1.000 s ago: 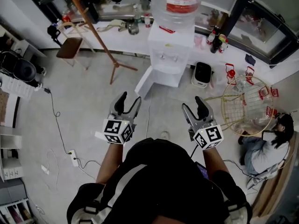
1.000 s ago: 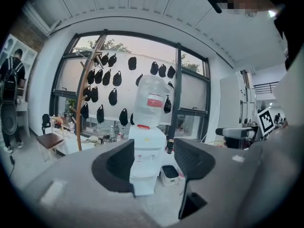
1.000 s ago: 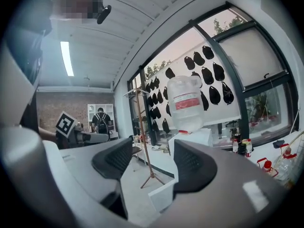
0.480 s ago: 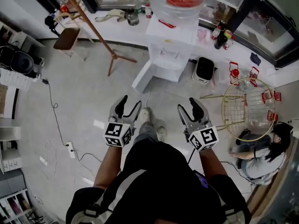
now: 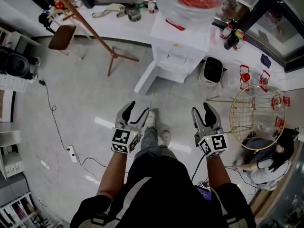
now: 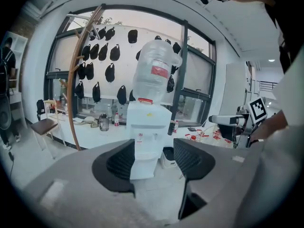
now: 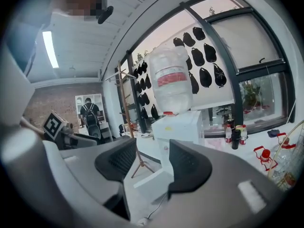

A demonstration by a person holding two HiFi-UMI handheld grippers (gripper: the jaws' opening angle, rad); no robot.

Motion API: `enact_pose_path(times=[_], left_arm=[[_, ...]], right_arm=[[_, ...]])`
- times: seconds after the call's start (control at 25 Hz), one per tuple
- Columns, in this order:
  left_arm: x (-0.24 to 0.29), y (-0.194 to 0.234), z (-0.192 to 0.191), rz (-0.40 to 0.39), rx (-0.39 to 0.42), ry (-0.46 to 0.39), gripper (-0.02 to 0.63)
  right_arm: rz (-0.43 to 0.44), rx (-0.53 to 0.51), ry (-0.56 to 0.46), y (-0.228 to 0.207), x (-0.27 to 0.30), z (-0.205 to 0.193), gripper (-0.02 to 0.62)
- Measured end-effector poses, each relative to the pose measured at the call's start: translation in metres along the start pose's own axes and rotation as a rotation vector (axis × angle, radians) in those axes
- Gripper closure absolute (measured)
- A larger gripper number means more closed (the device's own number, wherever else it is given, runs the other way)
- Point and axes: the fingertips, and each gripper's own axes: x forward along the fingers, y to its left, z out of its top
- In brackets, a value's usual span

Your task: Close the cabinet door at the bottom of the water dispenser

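Observation:
The white water dispenser [image 5: 183,46] with a large bottle on top stands against the white counter. Its bottom cabinet door [image 5: 145,79] hangs open, swung out to the left over the floor. Both grippers are held in the air well short of it. My left gripper [image 5: 136,109] is open and empty; in the left gripper view [image 6: 153,158] the dispenser [image 6: 147,132] shows between its jaws. My right gripper [image 5: 203,110] is open with nothing between its jaws, which have just been closing. In the right gripper view [image 7: 151,163] the open door [image 7: 152,182] lies beyond them.
A wooden coat rack [image 5: 95,27] and a chair [image 5: 61,36] stand left of the dispenser. A black-and-white bin [image 5: 212,70] sits to its right. A gold wire basket [image 5: 256,110] and a seated person [image 5: 268,156] are at right. A power strip [image 5: 71,151] lies on the floor.
Both grippers have sunk lower and come closer to the dispenser, which looks larger now. The right gripper's jaws stand a little narrower.

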Motion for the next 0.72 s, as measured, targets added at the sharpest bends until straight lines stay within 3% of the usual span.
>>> enact_pose_path(times=[0.36,0.6,0.72], left_arm=[[0.057,0.055,-0.048,-0.032,-0.018,0.08,0.35],[0.088,0.099,-0.082,-0.004,-0.013,0.096,0.354],[0.101,0.116,-0.112,0.002,-0.048,0.13,0.356]], right_arm=[[-0.036,-0.004,0.058,-0.013,0.073,-0.048,0.387],[-0.002,-0.034,0.103,0.0,0.125,-0.086,0.399],[-0.002,-0.032,0.137,0.005,0.149,-0.111,0.407]])
